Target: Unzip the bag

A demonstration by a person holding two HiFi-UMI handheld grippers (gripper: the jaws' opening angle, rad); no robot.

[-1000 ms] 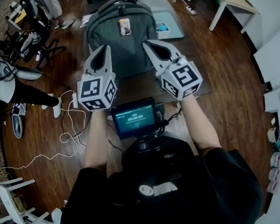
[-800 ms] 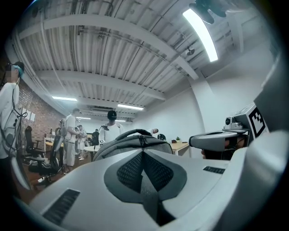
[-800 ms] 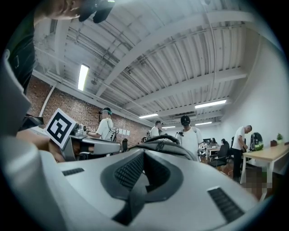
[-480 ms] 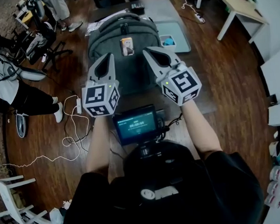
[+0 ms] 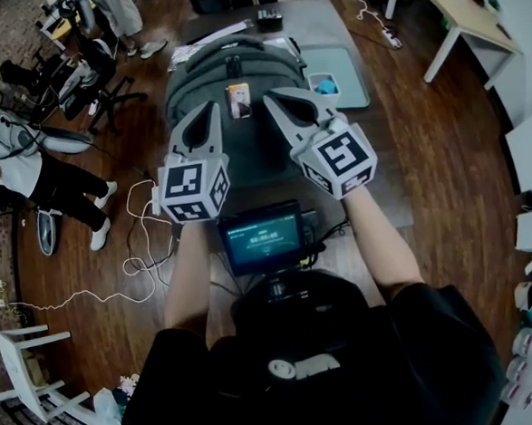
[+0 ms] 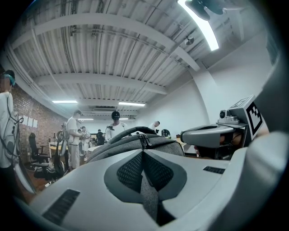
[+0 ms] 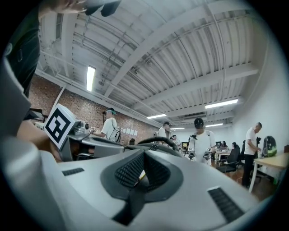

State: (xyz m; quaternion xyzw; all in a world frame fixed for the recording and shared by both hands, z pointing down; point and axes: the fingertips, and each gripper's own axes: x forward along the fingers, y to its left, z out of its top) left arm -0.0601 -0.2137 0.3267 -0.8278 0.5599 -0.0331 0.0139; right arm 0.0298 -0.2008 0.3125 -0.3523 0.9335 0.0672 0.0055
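Left gripper (image 5: 206,109) and right gripper (image 5: 274,97) are both pinched shut on nothing, level and side by side. The grey fabric backpack (image 5: 238,68) stands just ahead of their tips.

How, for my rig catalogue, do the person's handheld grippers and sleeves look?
The left gripper and right gripper are light grey, tapering two-jaw shells with dark cut-outs and dark mesh pads. Each carries a white cube with black square markers. The person wears a black short-sleeved shirt.
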